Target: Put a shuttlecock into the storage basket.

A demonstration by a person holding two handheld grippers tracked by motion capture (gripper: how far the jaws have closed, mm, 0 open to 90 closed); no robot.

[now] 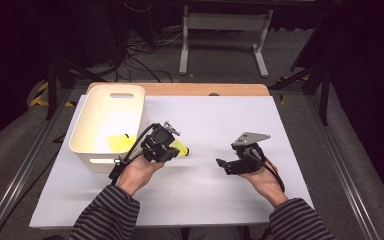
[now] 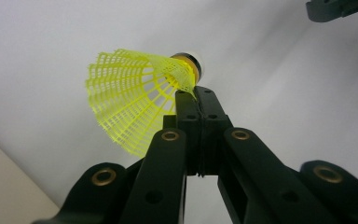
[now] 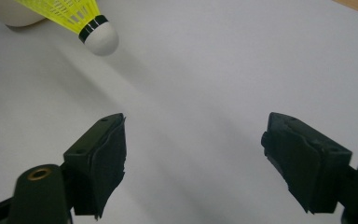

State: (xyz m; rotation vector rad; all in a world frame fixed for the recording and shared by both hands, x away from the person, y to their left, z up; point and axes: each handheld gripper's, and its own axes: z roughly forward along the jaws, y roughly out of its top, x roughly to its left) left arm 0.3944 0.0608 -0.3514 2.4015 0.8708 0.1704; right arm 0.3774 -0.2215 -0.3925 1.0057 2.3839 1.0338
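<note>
Now the left gripper (image 2: 198, 93) is pinching the yellow plastic-mesh shuttlecock (image 2: 135, 95) beside the white plastic bin (image 1: 107, 122); keep that grip steady while the right gripper (image 3: 193, 154) is standing wide, empty.

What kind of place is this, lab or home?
Most likely a lab or recording workspace, not a home. A white board covers a wooden table, set up with a white bin and a yellow shuttlecock. Behind it are loose cables, a metal stand and grey carpet.

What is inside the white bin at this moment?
The white bin holds something yellow at its near right corner. The left gripper with its shuttlecock hides that corner's edge.
</note>
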